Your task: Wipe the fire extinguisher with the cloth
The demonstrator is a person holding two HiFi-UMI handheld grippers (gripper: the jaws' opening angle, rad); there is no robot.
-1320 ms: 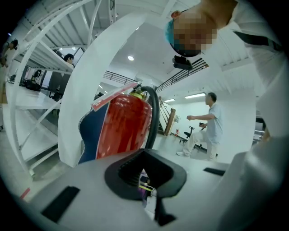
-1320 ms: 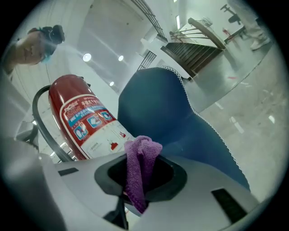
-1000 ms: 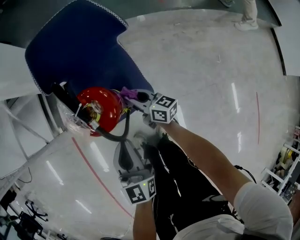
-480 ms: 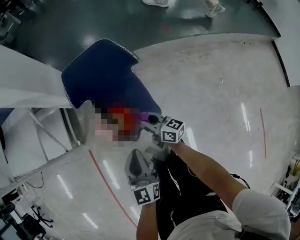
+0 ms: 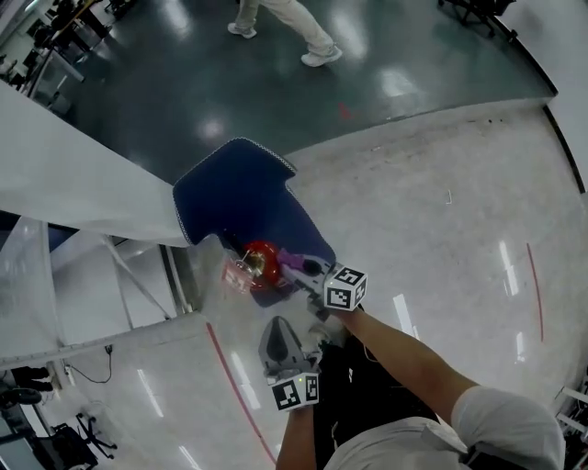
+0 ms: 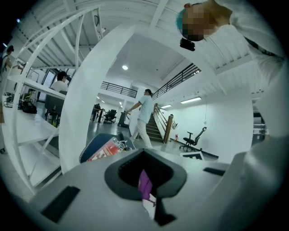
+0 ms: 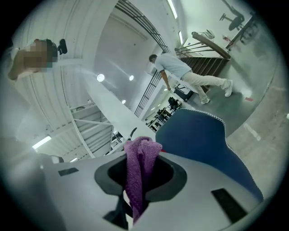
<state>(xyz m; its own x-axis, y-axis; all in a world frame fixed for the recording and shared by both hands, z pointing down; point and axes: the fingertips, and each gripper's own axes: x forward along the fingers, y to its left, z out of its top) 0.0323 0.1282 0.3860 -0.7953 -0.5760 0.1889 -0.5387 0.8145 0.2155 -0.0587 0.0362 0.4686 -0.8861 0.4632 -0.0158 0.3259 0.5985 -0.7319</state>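
The red fire extinguisher [image 5: 260,258] stands on the pale floor against a blue padded seat [image 5: 234,197]; its red label [image 6: 104,149] also shows in the left gripper view. My right gripper [image 5: 303,267] is shut on the purple cloth [image 5: 287,258], which rests at the extinguisher's right side. In the right gripper view the cloth [image 7: 139,164] bunches up out of that right gripper [image 7: 140,180]. My left gripper [image 5: 278,338] hangs lower, apart from the extinguisher, jaws together. A thin purple-and-white strip [image 6: 145,184] shows in the left gripper [image 6: 146,180]; I cannot tell what it is.
White slanted beams and a frame [image 5: 83,174] stand close on the left. A person [image 5: 285,23] walks over the dark floor beyond. A red line [image 5: 234,372] crosses the pale floor. An office chair [image 6: 193,137] and stairs stand far off.
The head view has risen, so the extinguisher and both grippers look smaller and farther away. The right gripper keeps the cloth at the extinguisher; the left stays below it.
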